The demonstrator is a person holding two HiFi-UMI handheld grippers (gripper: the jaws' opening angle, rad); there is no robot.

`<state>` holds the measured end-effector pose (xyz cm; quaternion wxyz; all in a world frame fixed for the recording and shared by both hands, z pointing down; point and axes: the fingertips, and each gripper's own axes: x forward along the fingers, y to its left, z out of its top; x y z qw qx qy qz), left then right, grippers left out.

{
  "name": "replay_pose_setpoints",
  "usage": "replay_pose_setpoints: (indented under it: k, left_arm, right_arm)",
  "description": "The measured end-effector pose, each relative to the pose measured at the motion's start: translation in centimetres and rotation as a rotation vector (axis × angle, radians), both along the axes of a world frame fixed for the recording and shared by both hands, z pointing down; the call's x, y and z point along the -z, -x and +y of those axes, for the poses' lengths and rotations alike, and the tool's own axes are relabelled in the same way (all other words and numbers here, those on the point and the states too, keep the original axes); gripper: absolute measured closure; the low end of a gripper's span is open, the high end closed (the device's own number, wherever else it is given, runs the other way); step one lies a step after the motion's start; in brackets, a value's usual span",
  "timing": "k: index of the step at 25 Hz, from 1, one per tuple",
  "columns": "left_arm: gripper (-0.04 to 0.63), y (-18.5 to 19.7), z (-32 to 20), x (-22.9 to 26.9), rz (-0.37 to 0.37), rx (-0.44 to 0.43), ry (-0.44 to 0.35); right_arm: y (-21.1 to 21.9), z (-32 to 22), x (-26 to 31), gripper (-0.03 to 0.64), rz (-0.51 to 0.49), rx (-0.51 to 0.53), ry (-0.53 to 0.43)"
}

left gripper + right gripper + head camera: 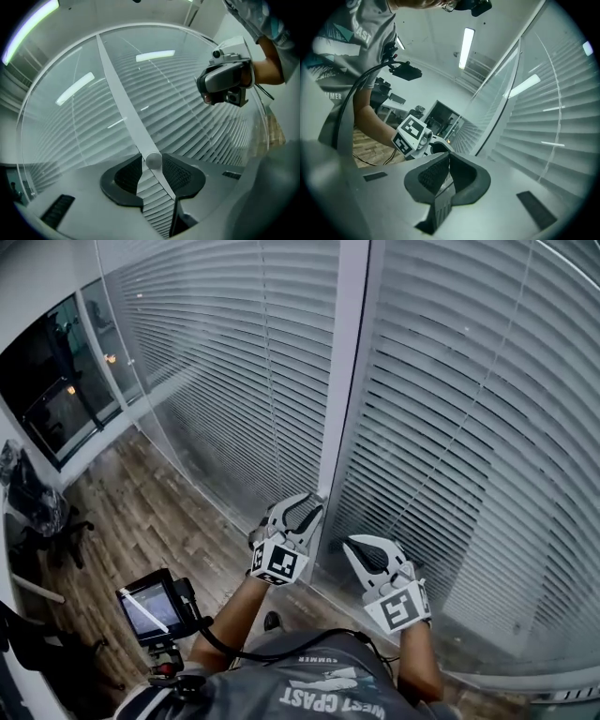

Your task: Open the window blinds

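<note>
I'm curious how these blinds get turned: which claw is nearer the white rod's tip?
Left. The left claw has the white rod's tip between its open jaws. The right claw, shut, sits off to the right, clear of it.

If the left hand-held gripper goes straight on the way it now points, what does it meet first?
Most likely the round knob on the window post: it sits right ahead, between the open jaws of the left hand-held gripper. How far ahead is unclear.

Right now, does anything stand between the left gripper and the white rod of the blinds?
Nothing visible does: the round end of the white rod sits between the parted jaws of the left gripper.
</note>
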<state>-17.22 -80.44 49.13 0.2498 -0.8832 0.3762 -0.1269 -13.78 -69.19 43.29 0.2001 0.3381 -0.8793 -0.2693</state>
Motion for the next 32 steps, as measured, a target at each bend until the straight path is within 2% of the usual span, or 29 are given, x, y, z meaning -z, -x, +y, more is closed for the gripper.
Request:
replay_pose_setpoints:
  k: [4,7,9,13,15,17,18,23,26,29,31,32]
  left_arm:
    - [0.471,-1.0,0.6,1.0,-0.065,-0.019,-0.081]
    - [0.471,-1.4,1.2,0.2,-0.164,-0.013,-0.166]
    - [0.448,-1.6,1.4,-0.2,-0.213,0.002,-0.193]
    - [0.447,-1.9,1.0,0.5,-0.228,0.026,-0.203]
    - [0.462,-1.9,0.9,1.1,-0.201,0.025,-0.187]
    - [0.468,-1.7,0.9,1.2,-0.108,0.013,-0.111]
    - [0.468,-1.6,0.9,1.1,-0.032,0.001,-0.047]
    - [0.468,-0.9,0.4,1.6,0.473,-0.113,0.352]
    - [0.466,-0.6,-0.1,1.2,0.705,-0.187,0.571]
    - [0.465,-0.3,-0.6,0.9,0.850,-0.233,0.698]
    - [0.465,-0.1,-0.7,0.8,0.872,-0.245,0.723]
    - [0.465,-0.2,-0.7,0.8,0.853,-0.240,0.709]
  right_arm:
    - [-0.3,0.2,0.9,0.612,0.009,-0.025,0.004]
    - [-0.3,0.4,0.3,0.612,0.011,-0.026,0.003]
    - [-0.2,0.4,-0.1,0.612,0.012,-0.026,0.006]
    - [0.0,0.5,-0.1,0.612,0.015,-0.024,0.014]
    - [-0.3,0.7,0.3,0.612,0.021,-0.026,0.017]
    - [-0.6,0.9,0.4,0.612,0.016,-0.022,0.020]
    - [-0.6,1.0,0.4,0.612,0.012,-0.020,0.022]
    - [-0.3,1.0,0.0,0.612,0.026,-0.014,0.028]
    - [-0.1,0.6,-0.2,0.612,0.023,-0.005,0.026]
    - [0.1,0.2,-0.5,0.612,0.021,0.003,0.027]
    - [0.3,0.1,-0.8,0.612,0.023,0.008,0.029]
    - [0.4,0.0,-0.9,0.612,0.022,0.011,0.030]
